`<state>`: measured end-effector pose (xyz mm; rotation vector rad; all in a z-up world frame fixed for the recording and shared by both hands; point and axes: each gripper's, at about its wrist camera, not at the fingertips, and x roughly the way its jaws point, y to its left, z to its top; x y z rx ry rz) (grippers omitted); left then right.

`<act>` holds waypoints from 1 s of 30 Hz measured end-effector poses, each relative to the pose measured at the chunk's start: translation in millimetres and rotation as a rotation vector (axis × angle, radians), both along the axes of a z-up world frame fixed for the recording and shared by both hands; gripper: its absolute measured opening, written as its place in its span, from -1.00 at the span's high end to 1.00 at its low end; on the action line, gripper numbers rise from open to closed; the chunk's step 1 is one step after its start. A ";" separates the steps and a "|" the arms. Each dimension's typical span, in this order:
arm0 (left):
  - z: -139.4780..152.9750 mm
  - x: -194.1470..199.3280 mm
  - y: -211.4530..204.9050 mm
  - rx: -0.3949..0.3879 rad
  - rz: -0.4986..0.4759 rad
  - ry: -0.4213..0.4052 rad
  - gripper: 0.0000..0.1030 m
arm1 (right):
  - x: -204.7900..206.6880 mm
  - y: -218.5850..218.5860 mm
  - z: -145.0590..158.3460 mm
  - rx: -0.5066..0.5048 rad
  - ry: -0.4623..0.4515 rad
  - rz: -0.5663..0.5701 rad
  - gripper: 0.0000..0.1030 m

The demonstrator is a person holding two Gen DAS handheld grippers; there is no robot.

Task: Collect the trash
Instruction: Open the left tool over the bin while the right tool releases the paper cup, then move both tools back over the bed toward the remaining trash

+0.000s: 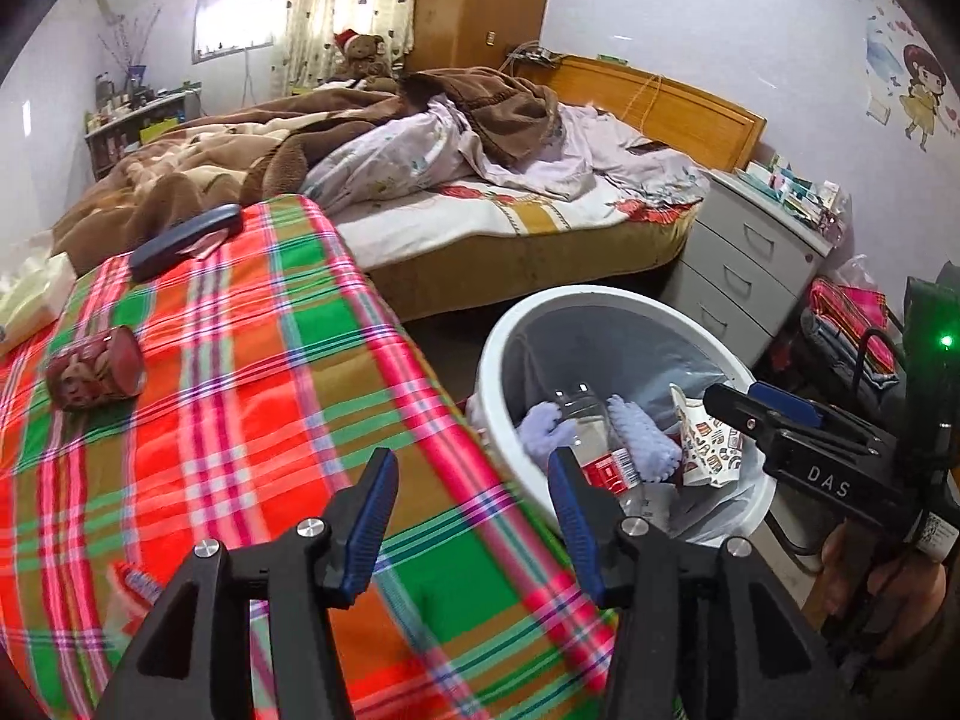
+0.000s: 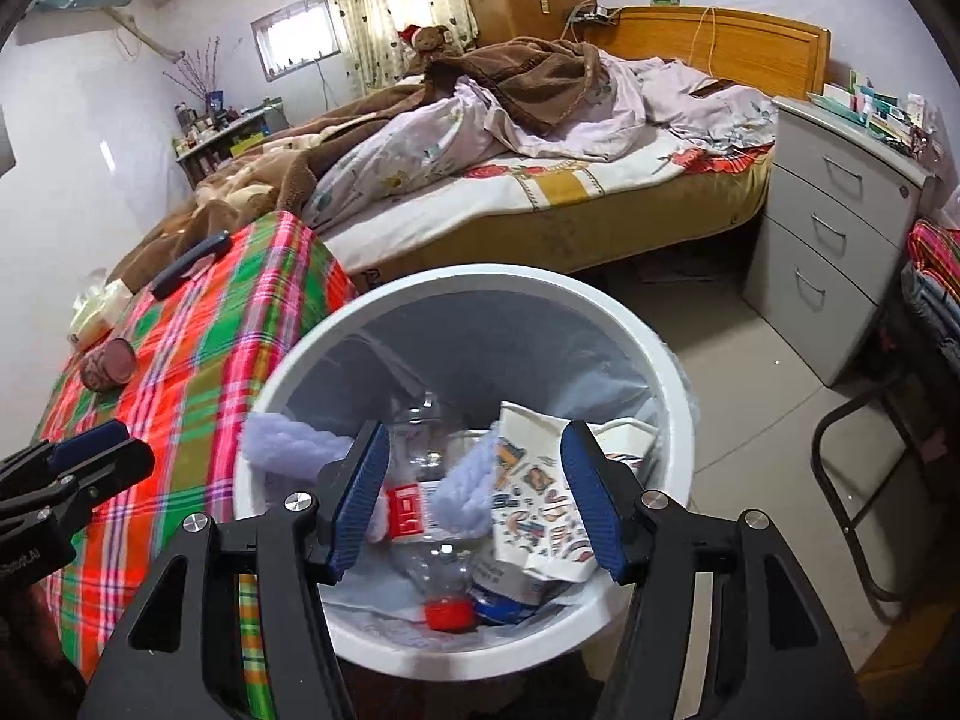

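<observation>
A white trash bin (image 2: 675, 378) stands on the floor beside the plaid-covered table (image 1: 252, 372); it also shows in the left wrist view (image 1: 498, 360). Inside lie a clear plastic bottle with a red cap (image 2: 441, 564), a printed paper cup (image 2: 540, 498) and pale purple cloth (image 2: 288, 444). My right gripper (image 2: 474, 498) is open and empty just above the bin. My left gripper (image 1: 474, 516) is open and empty over the table's right edge. A crushed reddish can (image 1: 96, 375) lies on the table's left side.
A dark blue case (image 1: 183, 240) and a tissue pack (image 1: 30, 294) lie at the table's far end. An unmade bed (image 1: 480, 180) is behind. A grey drawer cabinet (image 2: 840, 228) stands right of the bin. A black metal frame (image 2: 852, 480) is at far right.
</observation>
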<state>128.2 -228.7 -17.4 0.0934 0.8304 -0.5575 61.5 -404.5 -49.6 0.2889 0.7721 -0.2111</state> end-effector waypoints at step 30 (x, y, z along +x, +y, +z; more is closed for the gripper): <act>-33.0 -23.0 161.6 0.017 0.232 0.018 -0.05 | 40.0 129.9 5.7 -0.040 -0.057 0.308 -0.19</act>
